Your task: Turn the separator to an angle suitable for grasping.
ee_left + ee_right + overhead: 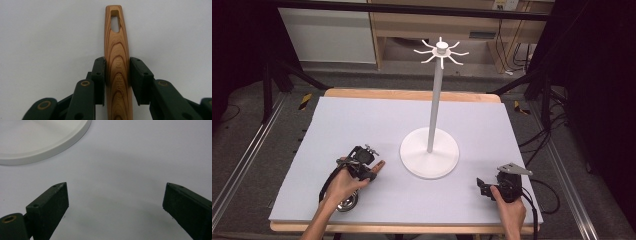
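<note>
- The left claw (117,75) is clamped on a tapered wooden handle with a slotted hole (117,62), low on the pale grey bench (362,125), near its front-left edge.
- A shiny metal bowl end (347,203) shows beneath the left hand (343,184).
- The right claw (115,202) stands wide apart over bare bench near the front-right corner.
- The tall white hook stand with a round base (429,152) sits between the claws, further back; open room lies all around it.
- Beyond the bench are dark floor, cables and wooden shelving (462,25).
</note>
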`<state>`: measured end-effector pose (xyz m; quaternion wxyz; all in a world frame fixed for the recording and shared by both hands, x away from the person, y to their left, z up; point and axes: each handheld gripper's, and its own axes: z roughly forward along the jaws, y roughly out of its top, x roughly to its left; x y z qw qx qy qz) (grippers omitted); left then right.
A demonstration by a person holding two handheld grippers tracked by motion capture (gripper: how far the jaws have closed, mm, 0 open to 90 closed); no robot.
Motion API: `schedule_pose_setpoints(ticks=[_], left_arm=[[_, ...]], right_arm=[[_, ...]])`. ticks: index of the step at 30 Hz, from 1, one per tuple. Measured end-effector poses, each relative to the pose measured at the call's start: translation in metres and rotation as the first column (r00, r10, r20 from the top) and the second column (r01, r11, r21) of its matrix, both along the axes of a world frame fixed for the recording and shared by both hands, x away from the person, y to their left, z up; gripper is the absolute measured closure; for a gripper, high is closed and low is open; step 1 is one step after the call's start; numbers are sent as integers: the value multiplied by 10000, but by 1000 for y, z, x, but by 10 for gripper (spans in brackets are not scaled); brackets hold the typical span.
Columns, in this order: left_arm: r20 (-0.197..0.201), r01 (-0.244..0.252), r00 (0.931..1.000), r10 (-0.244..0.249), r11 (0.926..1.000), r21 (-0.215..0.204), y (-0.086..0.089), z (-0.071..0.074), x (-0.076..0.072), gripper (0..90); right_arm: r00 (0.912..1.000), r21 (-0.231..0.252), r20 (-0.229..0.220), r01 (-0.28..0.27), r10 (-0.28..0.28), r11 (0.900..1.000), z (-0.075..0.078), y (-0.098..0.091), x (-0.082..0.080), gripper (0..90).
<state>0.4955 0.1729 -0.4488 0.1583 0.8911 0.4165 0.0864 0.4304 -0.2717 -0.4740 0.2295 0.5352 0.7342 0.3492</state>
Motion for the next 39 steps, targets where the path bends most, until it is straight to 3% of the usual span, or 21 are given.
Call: schedule_pose_setpoints(ticks=[12,18,23,34,39], left_arm=[[52,11,10000,-10,9998,-214,2,0,-1,669],[433,213,9989,-198,9992,-330,4,9,-9,670],[801,183,9967,-125,9973,-715,9,19,-15,670],[1210,182,9927,-28,9918,-1262,17,35,-23,670],[1579,104,9874,147,9875,-1573,23,42,-28,671]], right_arm=[[10000,-38,40,7,-7,10000,0,-1,0,70],[10000,-4,14,49,-49,10000,0,-1,0,70],[10000,-47,35,28,-28,10000,0,-2,0,70],[10000,-43,40,7,-7,10000,0,-2,-1,70],[10000,-24,37,41,-41,10000,0,-2,-1,70]])
